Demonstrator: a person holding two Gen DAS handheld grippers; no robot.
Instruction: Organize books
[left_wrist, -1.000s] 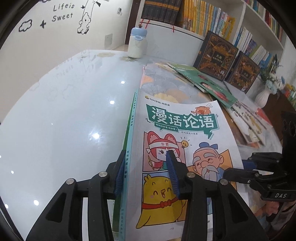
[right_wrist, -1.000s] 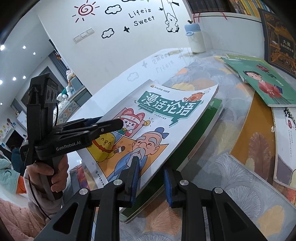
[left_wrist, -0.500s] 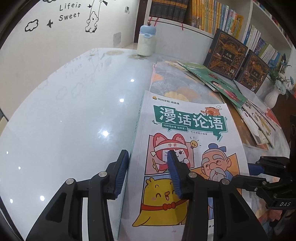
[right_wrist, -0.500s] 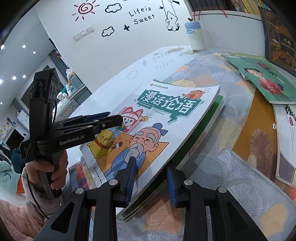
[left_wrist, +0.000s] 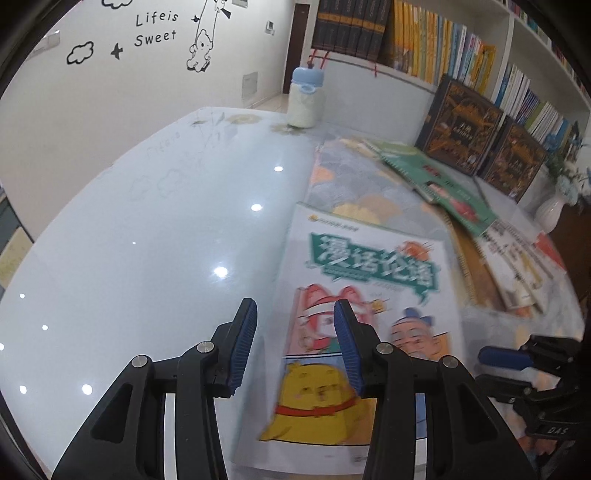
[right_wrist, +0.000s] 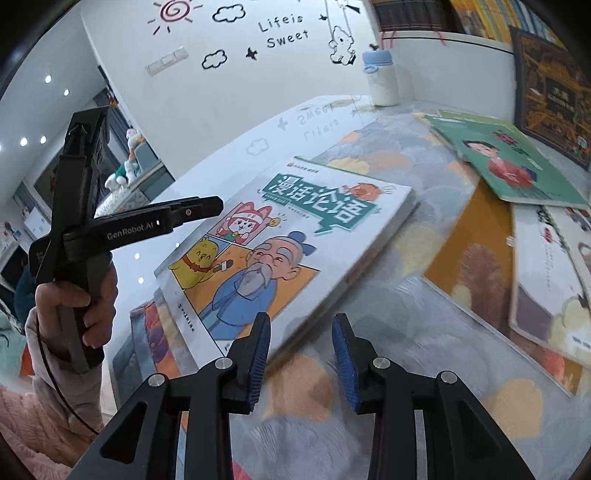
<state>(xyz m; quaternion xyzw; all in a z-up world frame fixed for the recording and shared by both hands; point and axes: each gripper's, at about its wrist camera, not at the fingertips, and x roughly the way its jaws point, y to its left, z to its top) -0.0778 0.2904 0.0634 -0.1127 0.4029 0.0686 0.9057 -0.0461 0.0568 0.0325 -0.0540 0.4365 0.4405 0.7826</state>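
**Comic book set down, scattered books still waiting**

Glossy white tabletop (left_wrist: 155, 236) fills the left of the scene, a patterned mat (right_wrist: 406, 295) covers the right, and full shelves run along the back wall. The comic book (right_wrist: 288, 243) lies flat near the front, straddling the edge where mat meets bare table, seemingly on top of another volume whose edge shows beneath it. Its cover is white with a teal title banner, a yellow chick, a red-capped character and a bearded old man in blue; it looks thin, soft-covered and glossy.

The left gripper (left_wrist: 291, 347) hangs over the book's left edge with its jaws apart and nothing pinched. The right gripper (right_wrist: 301, 354) sits just off the near corner, its jaws opening, with only mat between them.

Judging by this, one book has been placed on a starting pile. Left to do: the green book (right_wrist: 509, 166) and several others (right_wrist: 546, 280) lie overlapping on the right.
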